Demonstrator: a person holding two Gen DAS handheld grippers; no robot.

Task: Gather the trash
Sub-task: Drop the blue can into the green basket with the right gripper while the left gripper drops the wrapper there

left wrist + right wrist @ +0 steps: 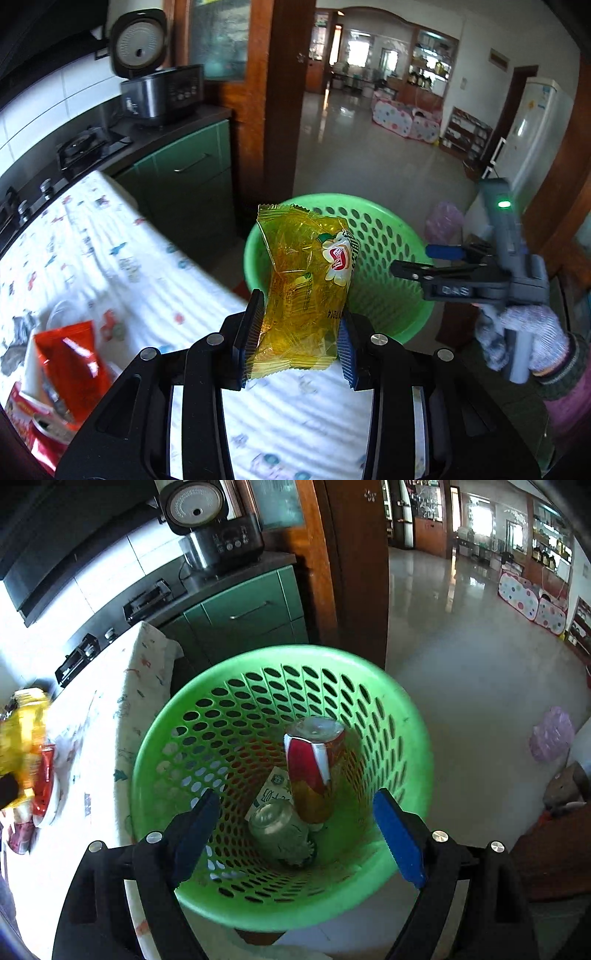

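Over the edge of the cloth-covered counter [122, 258], my left gripper [297, 325] has its jaws clamped on a crinkly yellow transparent plastic snack wrapper [306, 291], which stands up between them, clear of the cloth and lined up with the round green perforated plastic basket [388, 229] that sits on the floor just beside the counter. My right gripper [295, 834] hangs directly above that basket, its jaws spread wide and holding nothing.

Part of the job looks done: inside the basket I can see a red, white and gold drink can [314, 768] lying on its side, a clear glass jar [277, 827] near it, and a small printed paper packet [275, 790] tucked under them.

What is left, as I judge it, is to carry the yellow wrapper over the rim and let it go, then deal with what remains on the counter: a crumpled red foil snack bag [74, 354] and a red and white carton [26, 410] beside it at the near left. More may lie out of view.
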